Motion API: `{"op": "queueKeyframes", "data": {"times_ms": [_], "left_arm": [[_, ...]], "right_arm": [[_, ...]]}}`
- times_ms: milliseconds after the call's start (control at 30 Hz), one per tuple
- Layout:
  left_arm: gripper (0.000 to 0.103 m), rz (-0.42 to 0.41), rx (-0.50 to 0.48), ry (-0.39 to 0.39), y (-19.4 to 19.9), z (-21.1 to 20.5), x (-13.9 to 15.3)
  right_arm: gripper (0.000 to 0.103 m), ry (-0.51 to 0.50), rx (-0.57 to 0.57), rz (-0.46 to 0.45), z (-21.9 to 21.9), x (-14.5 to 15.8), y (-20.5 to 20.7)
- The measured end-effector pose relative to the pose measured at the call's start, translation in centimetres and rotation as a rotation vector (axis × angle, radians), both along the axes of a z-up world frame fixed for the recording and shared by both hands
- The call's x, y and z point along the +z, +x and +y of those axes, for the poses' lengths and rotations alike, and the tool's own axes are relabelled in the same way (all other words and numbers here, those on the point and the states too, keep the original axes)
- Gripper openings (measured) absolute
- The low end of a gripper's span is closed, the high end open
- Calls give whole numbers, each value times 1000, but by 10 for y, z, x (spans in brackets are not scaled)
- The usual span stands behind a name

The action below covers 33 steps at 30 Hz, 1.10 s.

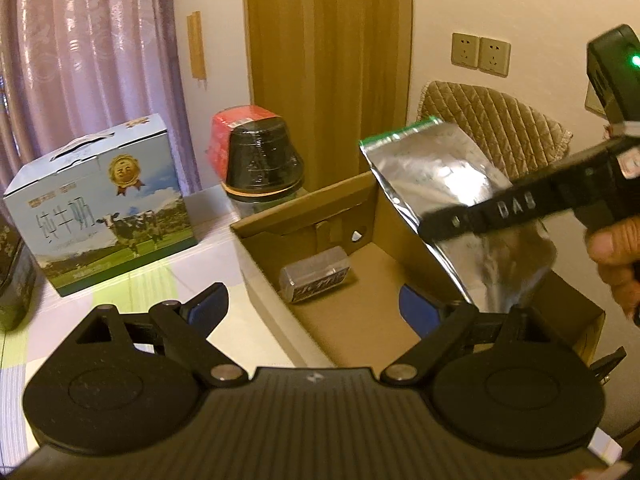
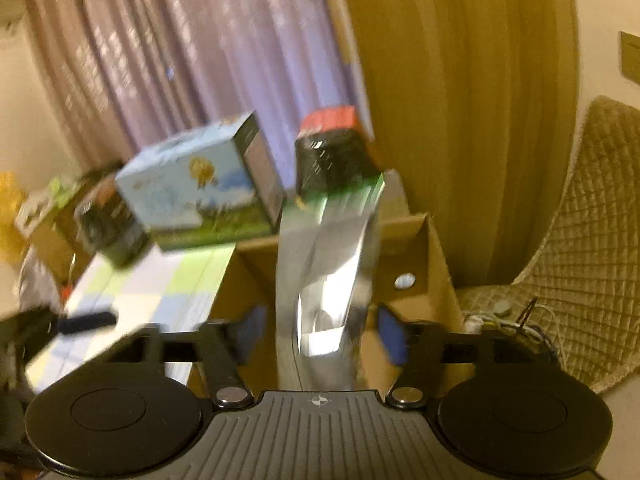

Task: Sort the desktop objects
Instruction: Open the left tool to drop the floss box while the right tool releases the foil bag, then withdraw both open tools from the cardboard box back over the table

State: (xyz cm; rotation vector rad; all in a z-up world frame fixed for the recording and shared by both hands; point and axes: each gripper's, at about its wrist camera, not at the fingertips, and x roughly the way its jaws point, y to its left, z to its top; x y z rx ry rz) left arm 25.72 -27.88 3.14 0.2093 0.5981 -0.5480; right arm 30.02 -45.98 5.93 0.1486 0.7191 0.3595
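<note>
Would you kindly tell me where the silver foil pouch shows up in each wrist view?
Left wrist view: silver foil pouch at right of centre, slanting into the cardboard box.
Right wrist view: at centre, upright between the right tongs.
Shared landmark: the milk carton.

Warm, yellowish indoor light on both feeds, fairly dim, and I can't see where it comes from. My left wrist view is mostly sharp: print on the milk carton [image 1: 104,204] reads cleanly, though the silver foil bag [image 1: 448,184] is smeared along its lower part and throws pale glare. A green indicator light [image 1: 634,60] blooms at the right edge. My right wrist view is badly motion-blurred; the carton [image 2: 192,196] and curtain [image 2: 180,52] streak, and the bag [image 2: 328,272] flashes white highlights. Both pictures bow at the edges, with dark corners.
</note>
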Motion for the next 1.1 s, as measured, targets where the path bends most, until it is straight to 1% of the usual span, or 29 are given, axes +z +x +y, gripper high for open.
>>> {"op": "queueKeyframes", "data": {"times_ms": [200,300,467,600,767,933,1100], "left_arm": [[90,8,28,-9,-11,19,2],[90,13,47,-13,-17,28,3],[90,15,66,-20,-35,43,7],[90,23,92,-32,-52,57,12],[90,25,117,-34,-79,74,17],[90,34,143,-29,-108,93,18],[92,45,176,-27,-136,115,19]], "right_arm": [[65,-16,-17,-28,0,11,-13],[68,-15,-19,-27,0,15,-26],[75,-21,-18,-12,5,16,-56],[79,-28,-14,1,14,18,-84],[89,-46,15,-16,32,24,-121],[94,-62,37,-32,49,29,-151],[100,-37,34,-40,61,29,-177]]}}
